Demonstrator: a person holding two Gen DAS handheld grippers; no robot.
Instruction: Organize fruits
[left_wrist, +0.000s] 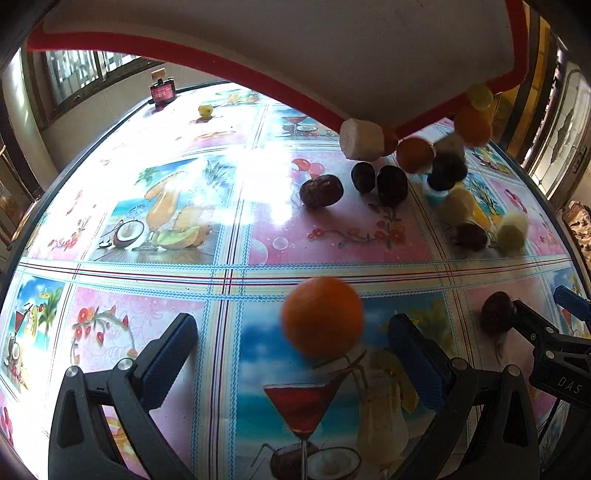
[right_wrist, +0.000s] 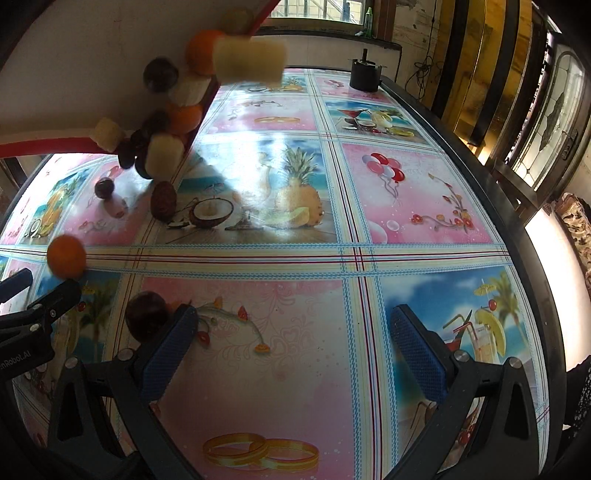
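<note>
While fruit tumbles from the tilted tray (left_wrist: 280, 55) above the far side of the table (left_wrist: 258, 229), sorting not yet begun. Orange (left_wrist: 322, 316) blurred near the front edge, dates (left_wrist: 320, 190) and pale chunks (left_wrist: 361, 139) landing toward the far right corner. Left gripper (left_wrist: 291, 354) and right gripper (right_wrist: 291, 350) both spread wide, empty. Probably waiting for things to settle, then picking the nearest piece. Tray almost emptied.

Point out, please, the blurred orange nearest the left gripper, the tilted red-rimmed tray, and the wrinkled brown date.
orange (left_wrist: 322, 316), left wrist view, its middle
tray (left_wrist: 295, 48), left wrist view, pale underside
date (left_wrist: 321, 190), left wrist view, its middle
</note>
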